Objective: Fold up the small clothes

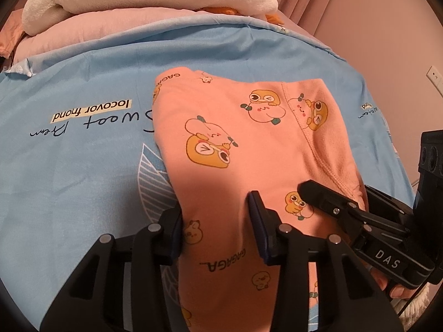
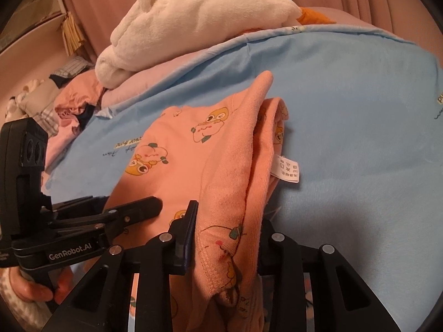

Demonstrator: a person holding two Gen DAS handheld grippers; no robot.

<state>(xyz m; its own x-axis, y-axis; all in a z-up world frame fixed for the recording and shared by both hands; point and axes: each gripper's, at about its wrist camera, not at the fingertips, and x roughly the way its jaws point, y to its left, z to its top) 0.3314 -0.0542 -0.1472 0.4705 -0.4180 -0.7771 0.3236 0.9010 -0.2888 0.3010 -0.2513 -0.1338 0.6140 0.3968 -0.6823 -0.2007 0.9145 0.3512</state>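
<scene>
A small pink garment (image 1: 249, 138) printed with cartoon ducks lies folded on a light blue sheet (image 1: 83, 166). My left gripper (image 1: 216, 221) straddles its near left part, and the cloth fills the gap between the pads. In the right wrist view the garment (image 2: 177, 149) has its right edge pulled up into a ridge. My right gripper (image 2: 228, 227) is shut on that ridge. A white care label (image 2: 288, 168) hangs off the ridge's right side. Each tool shows in the other's view: a right finger (image 1: 318, 196) rests on the cloth, and a left finger (image 2: 144, 204) does too.
A white plush blanket (image 2: 193, 22) lies on pink bedding at the far end of the blue sheet (image 2: 346, 110). Several loose clothes (image 2: 69, 102) are piled at the far left. A hand (image 2: 33, 287) holds the left tool. A wall socket (image 1: 436, 77) is at the right.
</scene>
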